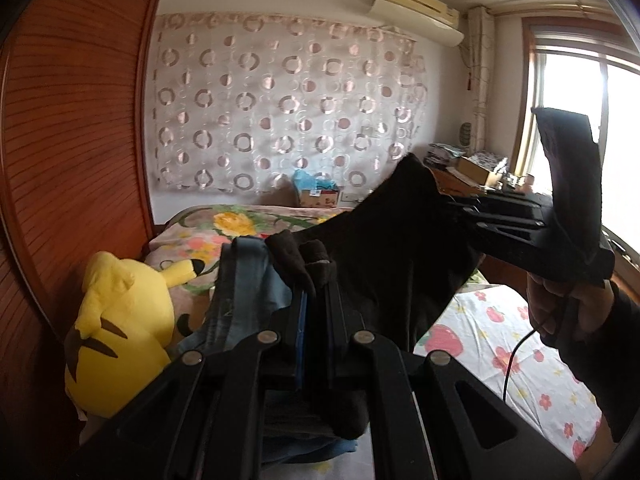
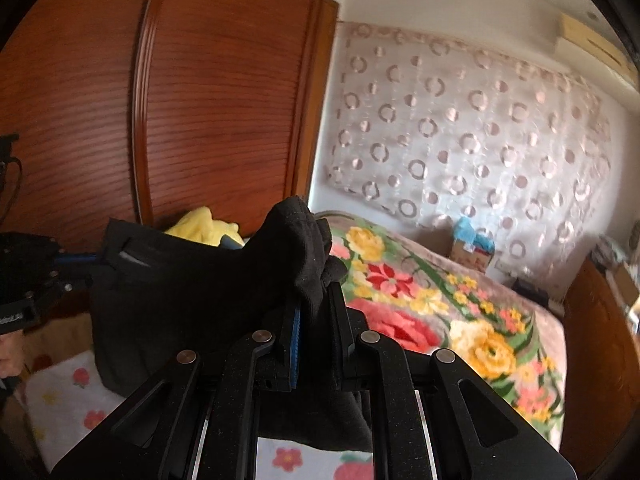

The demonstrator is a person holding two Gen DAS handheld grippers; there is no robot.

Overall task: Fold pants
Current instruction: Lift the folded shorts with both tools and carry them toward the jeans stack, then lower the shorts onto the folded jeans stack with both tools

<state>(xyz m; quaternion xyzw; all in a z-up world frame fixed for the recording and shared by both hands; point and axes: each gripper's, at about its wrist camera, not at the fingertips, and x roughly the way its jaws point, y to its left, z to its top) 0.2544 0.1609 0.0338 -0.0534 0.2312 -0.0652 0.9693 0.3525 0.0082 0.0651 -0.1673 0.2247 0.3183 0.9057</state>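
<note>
Pants lifted over a crowded bed
A yellow plush toy (image 1: pixel 120 320) lay under the black pants (image 1: pixel 384 248); your left gripper (image 1: pixel 316 280) and right gripper (image 2: pixel 316 296), tilted downward, each clamped the cloth.

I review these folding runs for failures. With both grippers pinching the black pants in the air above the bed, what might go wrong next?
1. Both the left gripper and the right gripper clamp only a small bunch of the black pants, so the cloth may slip out.
2. The pants hang bunched between them and could be laid down creased.
3. The yellow plush toy lies close on the bed and may get caught.
</note>
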